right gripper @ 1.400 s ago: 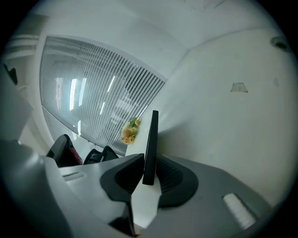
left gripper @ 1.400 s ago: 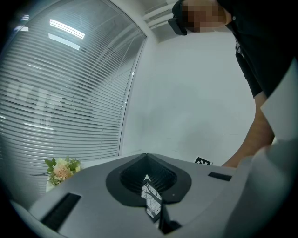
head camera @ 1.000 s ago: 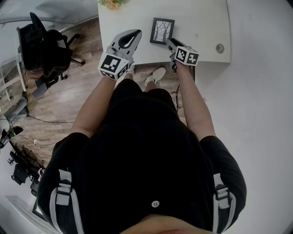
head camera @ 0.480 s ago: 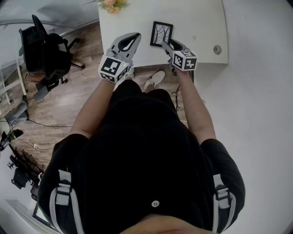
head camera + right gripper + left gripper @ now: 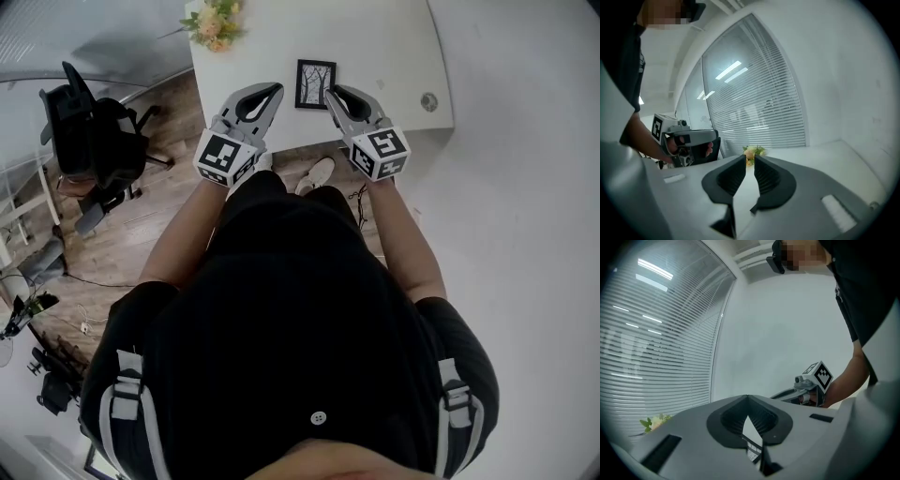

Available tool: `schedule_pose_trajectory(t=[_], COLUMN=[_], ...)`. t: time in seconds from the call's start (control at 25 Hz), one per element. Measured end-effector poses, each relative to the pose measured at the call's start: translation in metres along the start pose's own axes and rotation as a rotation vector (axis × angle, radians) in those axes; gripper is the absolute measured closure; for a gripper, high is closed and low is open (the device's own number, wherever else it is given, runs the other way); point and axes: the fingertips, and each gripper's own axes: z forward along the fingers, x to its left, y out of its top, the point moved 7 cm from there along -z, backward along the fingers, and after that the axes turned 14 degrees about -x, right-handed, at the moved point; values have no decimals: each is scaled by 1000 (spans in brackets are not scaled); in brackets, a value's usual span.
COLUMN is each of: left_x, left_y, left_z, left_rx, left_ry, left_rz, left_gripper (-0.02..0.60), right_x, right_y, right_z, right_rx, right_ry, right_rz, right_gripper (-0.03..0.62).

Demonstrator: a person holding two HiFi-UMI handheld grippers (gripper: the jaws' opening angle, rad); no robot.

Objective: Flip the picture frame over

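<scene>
A small black picture frame (image 5: 315, 83) lies flat on the white table (image 5: 394, 47), its tree picture facing up. My right gripper (image 5: 330, 92) hangs in the air over the frame's near right corner, apart from it. Its jaws are closing, a thin gap still shows between the pads (image 5: 761, 176), and nothing is between them. My left gripper (image 5: 275, 88) is held up to the left of the frame, its fingertips together and empty. In the left gripper view the right gripper (image 5: 813, 380) shows beyond my own left gripper (image 5: 747, 399).
A bunch of flowers (image 5: 214, 21) stands at the table's far left corner. A cable hole (image 5: 428, 101) sits near the table's right edge. A black office chair (image 5: 89, 122) stands on the wooden floor at the left. White wall lies to the right.
Both grippers have risen, the right one far more, lifting away from the frame's near right edge and rolling. The frame stays flat on the table.
</scene>
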Motion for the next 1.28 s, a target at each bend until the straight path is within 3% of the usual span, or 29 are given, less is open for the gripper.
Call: schedule_pose_trajectory(t=[0.2,0.72,1.28], left_x=[-7,-13,-3], left_y=[22,77,113], left_z=[9,22,28], left_rx=[-20,-85,-135], left_ry=[-47,-116,-86], left_rz=[12,24,85], left_gripper=[577,577,577], right_x=[18,39,37], right_y=[45,109,151], right_z=[-12,-20,-23], right_rx=[-103,-213,-272], right_ry=[20,12,-31], right_rz=[-92,-171,-212], right_gripper=[583,583,583])
